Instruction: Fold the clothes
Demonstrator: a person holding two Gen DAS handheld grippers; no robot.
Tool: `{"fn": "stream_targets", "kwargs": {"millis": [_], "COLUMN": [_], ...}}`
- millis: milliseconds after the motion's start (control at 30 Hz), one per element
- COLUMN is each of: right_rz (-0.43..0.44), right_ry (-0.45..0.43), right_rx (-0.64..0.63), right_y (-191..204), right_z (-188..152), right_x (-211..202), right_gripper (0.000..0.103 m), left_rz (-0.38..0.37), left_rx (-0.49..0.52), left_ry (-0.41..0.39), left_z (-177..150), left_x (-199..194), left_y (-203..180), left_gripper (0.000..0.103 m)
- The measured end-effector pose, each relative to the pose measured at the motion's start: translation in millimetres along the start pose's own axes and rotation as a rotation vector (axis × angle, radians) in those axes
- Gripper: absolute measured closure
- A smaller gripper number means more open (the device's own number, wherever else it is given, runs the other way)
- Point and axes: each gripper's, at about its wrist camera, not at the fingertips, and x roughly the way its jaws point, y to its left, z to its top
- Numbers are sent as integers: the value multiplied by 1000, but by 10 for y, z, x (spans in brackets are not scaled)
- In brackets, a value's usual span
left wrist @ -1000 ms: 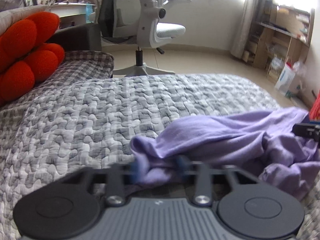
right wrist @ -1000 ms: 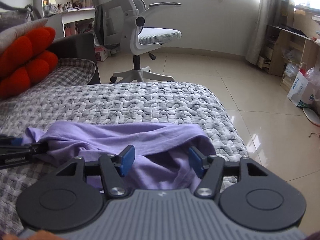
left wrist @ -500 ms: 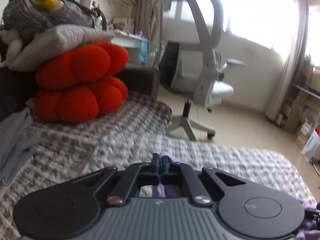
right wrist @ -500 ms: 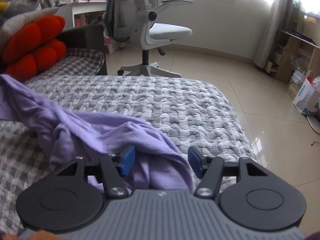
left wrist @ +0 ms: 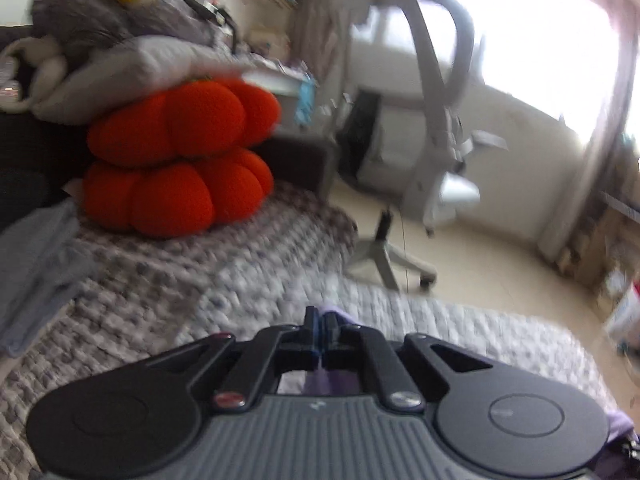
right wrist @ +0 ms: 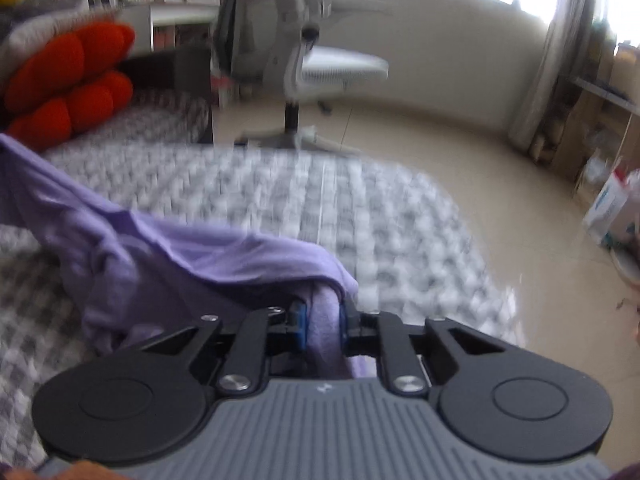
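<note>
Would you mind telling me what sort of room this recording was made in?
Most likely a lived-in bedroom that doubles as a study: a bed with a grey quilted cover, a white office chair on the tiled floor beside it, and an orange cushion piled with bedding.

Beyond the jaws a white office chair (right wrist: 316,60) stands on a glossy beige floor (right wrist: 460,148) before a bright window (left wrist: 560,32), curtain (right wrist: 560,52) to the right
</note>
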Motion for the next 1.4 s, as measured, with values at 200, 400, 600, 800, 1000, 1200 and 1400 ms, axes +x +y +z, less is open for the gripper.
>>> {"fn": "stream_targets", "kwargs": {"millis": [200,400,600,800,1000,1200,1400], "right_rz": [52,59,235,-44,-102,-106,-98], "right_ry": [-478,-736,-637,-155,-21,1,13], "right_rx": [45,41,175,142,150,161,134], "right_y": [-22,-13,-254,3,10,-62,-51], "right_z": [181,169,261,341,355,221,188], "right_x": [-773,-1206,-1161,-189,36,48,42], "right_gripper": [88,88,87,77,58,57,57], "left_rz": [3,-91,-41,95,59,-31,-91], "left_rx": [-174,-179,-80,100,76,26,53], "left_ry": [-332,-466,-490,-112,79,232,374], "left_z": [345,626,777,649,301,41,-450], "left_x": [-651,-1248,-1427,77,437,197,-81], "left_y": [371,357,197,0,149,127,-74], "left_gripper": [102,102,102,74,48,42,29]}}
